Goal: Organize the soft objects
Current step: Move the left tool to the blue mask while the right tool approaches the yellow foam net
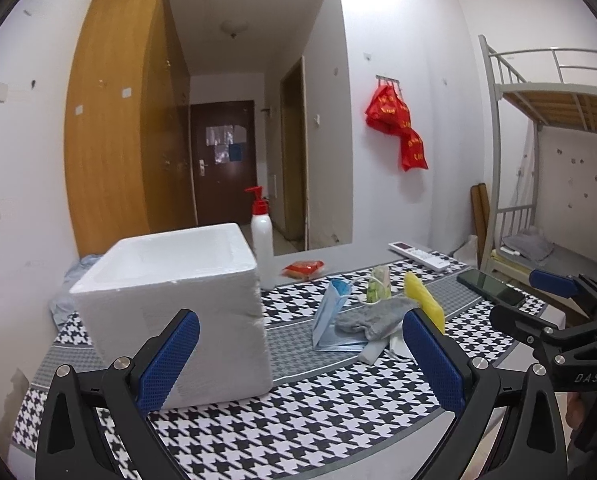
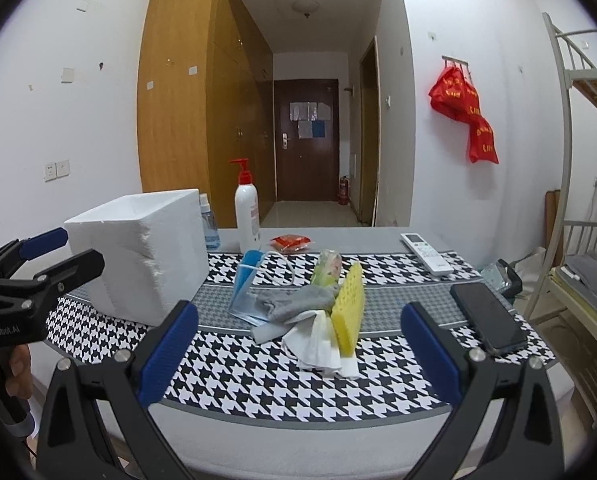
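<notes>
A pile of soft objects lies mid-table: a grey sock [image 1: 372, 316] [image 2: 296, 305], a yellow sponge [image 1: 424, 300] [image 2: 348, 312], a blue face mask [image 1: 332, 312] [image 2: 246, 284], white tissues [image 2: 318, 346] and a green-printed packet [image 1: 378, 282] [image 2: 327, 268]. An open white foam box [image 1: 170, 304] [image 2: 138, 248] stands to the left of the pile. My left gripper [image 1: 298, 360] is open and empty in front of the box and pile; it also shows in the right wrist view [image 2: 64, 250]. My right gripper [image 2: 298, 348] is open and empty before the pile; it also shows in the left wrist view [image 1: 526, 298].
A black phone [image 2: 486, 316] [image 1: 490, 282] lies at the table's right. A white remote [image 2: 426, 256] [image 1: 418, 255], a red snack packet [image 2: 291, 242] [image 1: 304, 269], a pump bottle [image 2: 247, 208] [image 1: 261, 232] and a blue spray bottle [image 2: 209, 224] stand along the back. A bunk bed [image 1: 550, 152] is on the right.
</notes>
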The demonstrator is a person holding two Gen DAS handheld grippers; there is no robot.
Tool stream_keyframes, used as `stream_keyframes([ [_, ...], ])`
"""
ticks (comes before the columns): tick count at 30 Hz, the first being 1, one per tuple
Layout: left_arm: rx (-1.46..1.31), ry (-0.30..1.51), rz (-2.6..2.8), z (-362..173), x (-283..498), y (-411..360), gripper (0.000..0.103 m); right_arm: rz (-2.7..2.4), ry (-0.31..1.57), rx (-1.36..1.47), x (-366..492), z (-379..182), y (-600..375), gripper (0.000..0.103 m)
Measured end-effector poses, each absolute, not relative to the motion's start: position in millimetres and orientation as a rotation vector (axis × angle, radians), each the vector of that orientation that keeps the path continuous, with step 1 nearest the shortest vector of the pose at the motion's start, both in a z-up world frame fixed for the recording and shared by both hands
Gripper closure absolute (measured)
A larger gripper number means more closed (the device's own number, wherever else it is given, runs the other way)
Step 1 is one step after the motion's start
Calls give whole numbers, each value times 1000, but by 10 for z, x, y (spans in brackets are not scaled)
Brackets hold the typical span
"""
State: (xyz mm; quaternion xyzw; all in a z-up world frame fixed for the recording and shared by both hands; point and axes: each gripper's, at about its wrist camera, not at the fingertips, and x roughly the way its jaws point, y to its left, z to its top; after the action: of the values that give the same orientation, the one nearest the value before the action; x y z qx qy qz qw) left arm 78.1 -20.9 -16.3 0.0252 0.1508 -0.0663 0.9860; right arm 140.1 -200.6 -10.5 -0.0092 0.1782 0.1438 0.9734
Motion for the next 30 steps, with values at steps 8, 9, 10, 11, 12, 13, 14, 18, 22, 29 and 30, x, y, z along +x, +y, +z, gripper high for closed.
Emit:
stream_keyframes([
  [8,49,347,-223,-154,1056,-298,1,225,400,18,1572,-23,-2064,1],
  [9,44,356,-230,-151,1090,-297,1,217,407,22,1586,-14,-2072,1],
  [10,37,365,-234,-151,1128,-297,1,207,414,27,1604,-1,-2087,1],
  [11,34,368,-241,-151,1153,-300,1,200,419,28,1620,7,-2096,1],
  [12,42,373,-250,-152,1189,-313,1,193,421,27,1632,12,-2104,1],
  [13,48,376,-251,-154,1212,-323,1,188,424,26,1648,17,-2111,1],
  [14,48,379,-251,-158,1239,-333,1,183,426,23,1665,19,-2119,1],
  [18,34,388,-260,-178,1297,-359,1,170,429,17,1725,-12,-2158,1],
  [22,38,395,-260,-218,1352,-423,1,165,438,18,1777,-43,-2217,1],
  [29,33,408,-269,-217,1438,-502,1,171,451,18,1848,-72,-2277,1],
  [30,34,412,-274,-213,1455,-514,1,175,450,21,1866,-72,-2285,1],
])
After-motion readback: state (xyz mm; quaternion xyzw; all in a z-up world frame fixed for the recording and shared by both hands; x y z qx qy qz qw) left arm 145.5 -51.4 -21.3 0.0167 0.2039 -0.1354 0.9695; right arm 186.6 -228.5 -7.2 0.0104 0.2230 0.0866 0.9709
